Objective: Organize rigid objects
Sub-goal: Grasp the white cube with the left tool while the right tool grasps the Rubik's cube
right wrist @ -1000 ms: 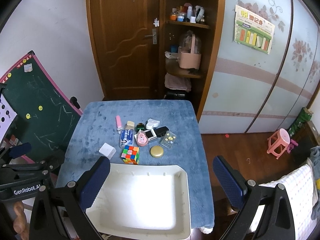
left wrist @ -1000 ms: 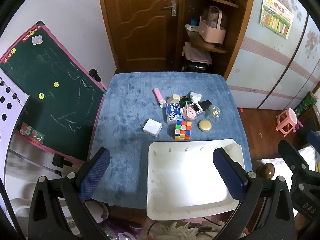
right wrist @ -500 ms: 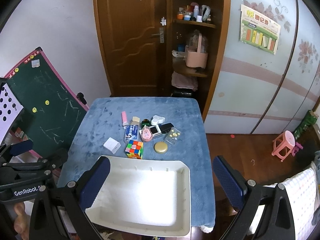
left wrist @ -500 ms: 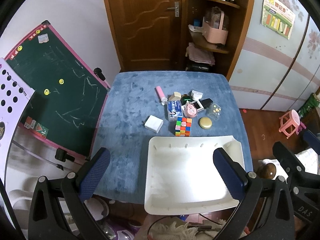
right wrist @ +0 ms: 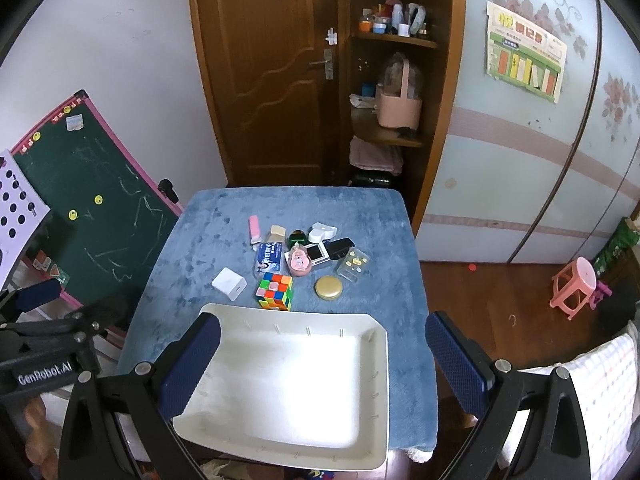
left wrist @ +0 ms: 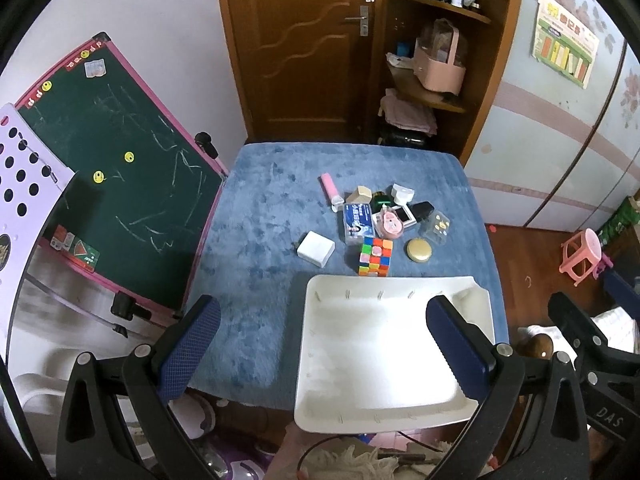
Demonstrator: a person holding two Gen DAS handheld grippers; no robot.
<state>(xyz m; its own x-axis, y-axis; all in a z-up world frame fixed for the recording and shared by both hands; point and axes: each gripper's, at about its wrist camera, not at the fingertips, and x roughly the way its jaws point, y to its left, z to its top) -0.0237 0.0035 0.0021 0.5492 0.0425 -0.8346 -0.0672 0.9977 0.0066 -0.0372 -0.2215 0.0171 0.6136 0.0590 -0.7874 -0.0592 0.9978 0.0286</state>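
Observation:
A white tray [left wrist: 320,360] [right wrist: 380,392] lies empty at the near edge of a blue-covered table [left wrist: 260,216] [right wrist: 200,240]. Beyond it sits a cluster of small items: a colour cube [left wrist: 375,256] [right wrist: 275,290], a white box [left wrist: 315,249] [right wrist: 228,283], a gold round tin [left wrist: 419,249] [right wrist: 328,288], a blue pack [left wrist: 357,223] [right wrist: 269,259], a pink tape dispenser [left wrist: 391,223] [right wrist: 300,262] and a pink tube [left wrist: 330,188] [right wrist: 255,229]. My left gripper [left wrist: 320,346] and right gripper [right wrist: 322,364] both hover open above the tray's near end, holding nothing.
A green chalkboard [left wrist: 120,184] [right wrist: 92,200] leans at the table's left side. A wooden door [left wrist: 296,48] and shelf unit with a pink basket [right wrist: 400,100] stand behind. A pink stool [right wrist: 576,286] is on the floor to the right.
Both grippers have risen and drawn back from the table, so the tray and items look smaller. Nothing on the table has moved.

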